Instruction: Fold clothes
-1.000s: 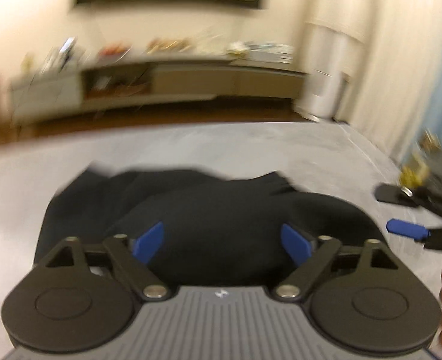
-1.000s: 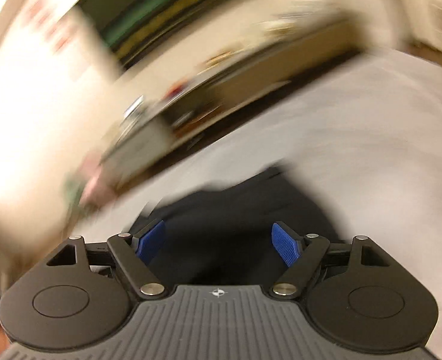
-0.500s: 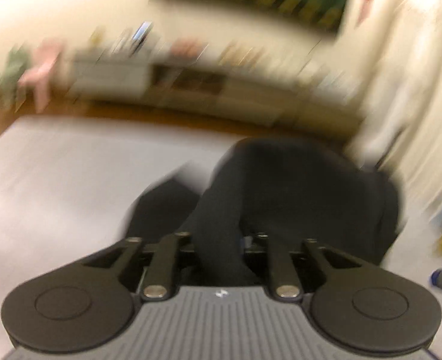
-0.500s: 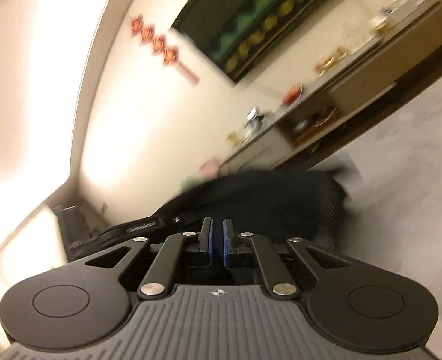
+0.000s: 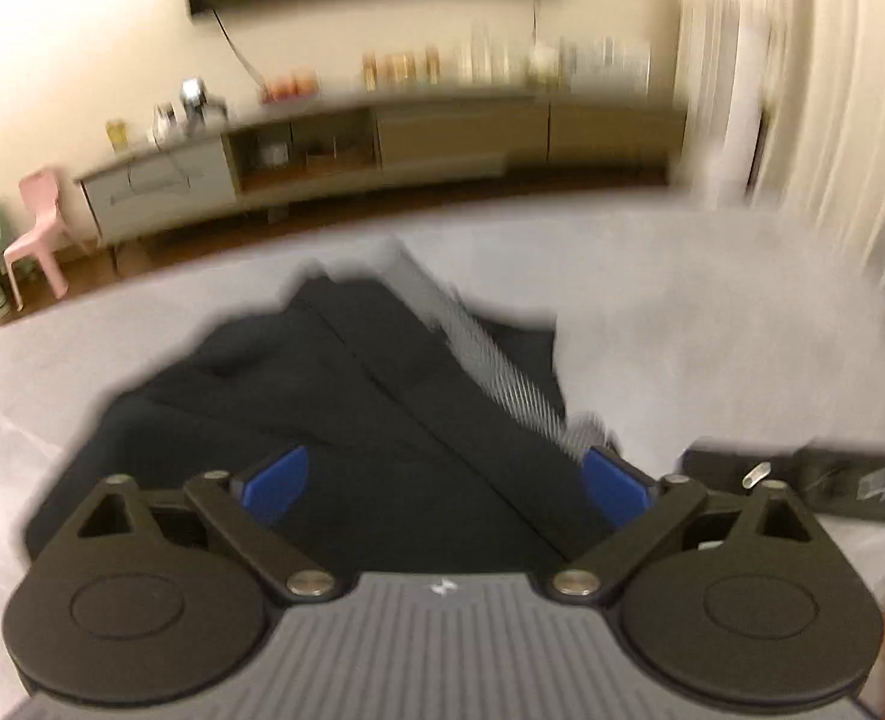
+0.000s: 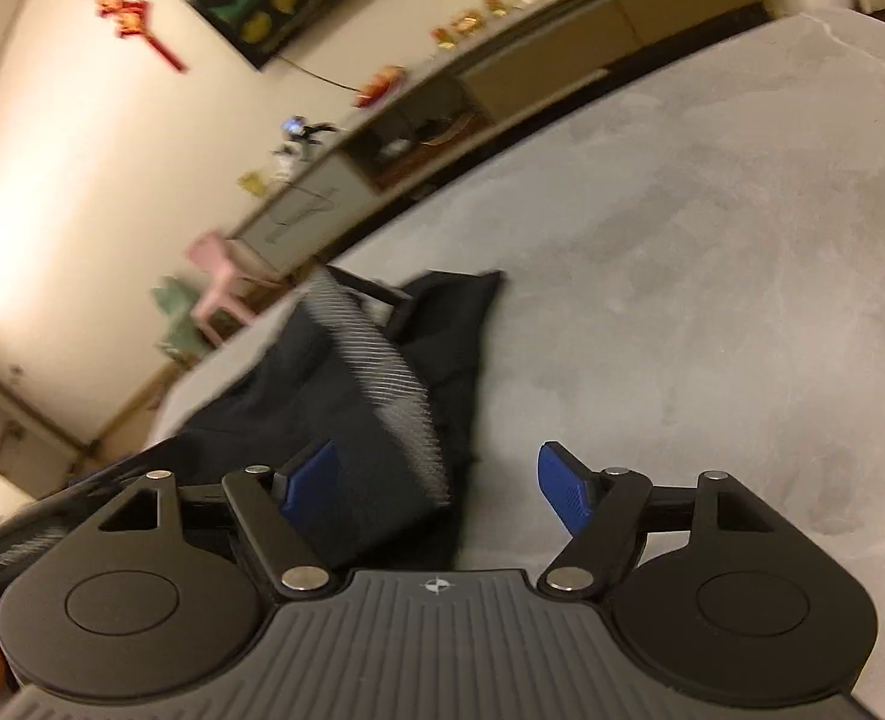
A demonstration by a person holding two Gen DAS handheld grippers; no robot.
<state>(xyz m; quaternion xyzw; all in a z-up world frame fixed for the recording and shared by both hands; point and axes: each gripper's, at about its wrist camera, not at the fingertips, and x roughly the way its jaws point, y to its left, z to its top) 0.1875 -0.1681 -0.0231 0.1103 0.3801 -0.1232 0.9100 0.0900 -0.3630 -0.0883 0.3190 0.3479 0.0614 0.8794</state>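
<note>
Garment (image 5: 352,420): lain directly ahead of left hand-held gripper (image 5: 448,480), ahead-left of right hand-held gripper (image 6: 436,486); both released

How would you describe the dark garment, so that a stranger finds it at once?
Start from the wide grey cloth surface before the long low sideboard. The dark garment lies on it, just ahead of the open left gripper. It is the only clothing there: near-black, with a band of grey-and-white stripes.
</note>
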